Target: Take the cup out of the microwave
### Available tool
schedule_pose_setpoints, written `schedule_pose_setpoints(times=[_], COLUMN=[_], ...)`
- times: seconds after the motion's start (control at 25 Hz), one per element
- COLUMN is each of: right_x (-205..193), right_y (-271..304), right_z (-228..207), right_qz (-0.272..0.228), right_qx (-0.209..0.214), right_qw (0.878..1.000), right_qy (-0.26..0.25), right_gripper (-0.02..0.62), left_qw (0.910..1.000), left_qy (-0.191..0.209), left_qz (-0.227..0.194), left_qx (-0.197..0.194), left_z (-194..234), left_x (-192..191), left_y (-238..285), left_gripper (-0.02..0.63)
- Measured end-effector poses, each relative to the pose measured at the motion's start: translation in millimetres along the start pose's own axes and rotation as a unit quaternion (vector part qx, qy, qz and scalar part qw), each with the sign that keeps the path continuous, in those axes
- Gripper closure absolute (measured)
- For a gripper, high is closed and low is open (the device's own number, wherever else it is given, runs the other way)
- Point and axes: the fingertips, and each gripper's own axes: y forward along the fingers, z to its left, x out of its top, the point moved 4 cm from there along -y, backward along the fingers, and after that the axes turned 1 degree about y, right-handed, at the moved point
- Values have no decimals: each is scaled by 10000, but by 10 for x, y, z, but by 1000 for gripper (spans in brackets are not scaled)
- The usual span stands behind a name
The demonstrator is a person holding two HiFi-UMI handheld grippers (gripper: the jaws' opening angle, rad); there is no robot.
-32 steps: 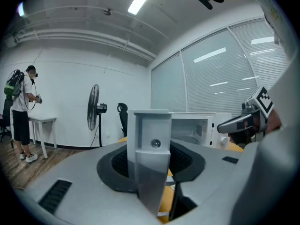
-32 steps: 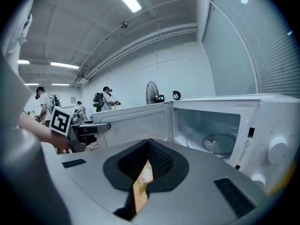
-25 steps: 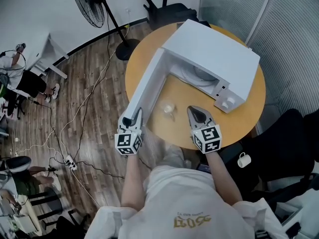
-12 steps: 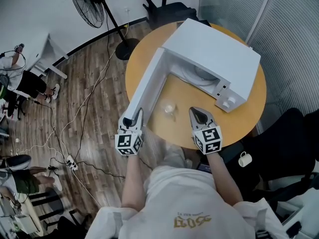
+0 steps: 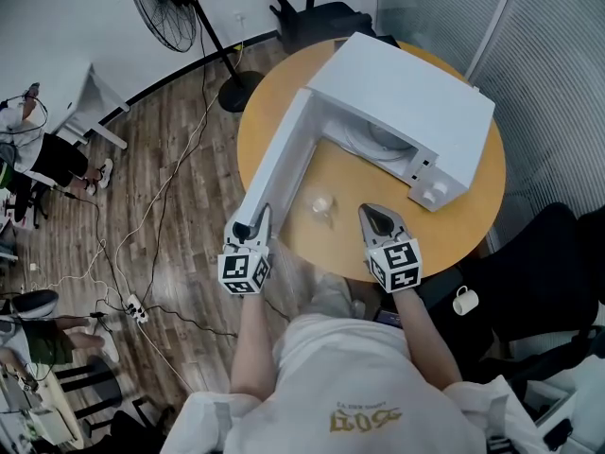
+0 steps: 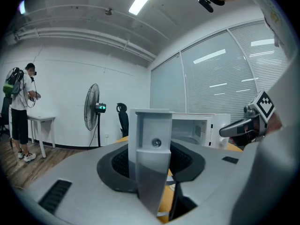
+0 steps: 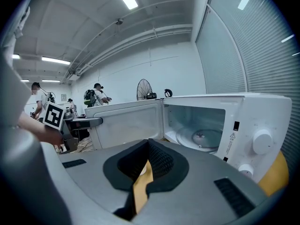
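Cup (image 5: 322, 206) stands on the round wooden tabletop (image 5: 454, 230), outside the open microwave (image 5: 406, 102).
The cup sits in front of the cavity, between the two tools and apart from both. The left hand-held gripper (image 5: 257, 218) is clamped on the free edge of the swung-out door (image 5: 279, 164). The right hand-held gripper (image 5: 375, 218) is clenched and empty. The room has a wood plank floor (image 5: 161, 159) with loose cables (image 5: 180, 168), a standing fan (image 5: 168, 8), a chair (image 5: 317, 12) and a blinded glass partition (image 5: 558, 74).
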Motion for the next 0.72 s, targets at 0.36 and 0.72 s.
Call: schedule_pose_setpoints(times=[0.36,0.72], right_x=[-46,-97], right_y=[11,45], right_z=[1,-12], right_qz=[63,105], right_qx=[37,65], right_qw=[10000,9999], right_qy=[61,78], right_gripper=[583,583], left_qw=[10000,10000], left_qy=[-16,-9], left_qz=[-18,-20], left_qx=[-7,-17], left_z=[6,5], left_x=[13,3], left_y=[-3,11], left_gripper=[423,423])
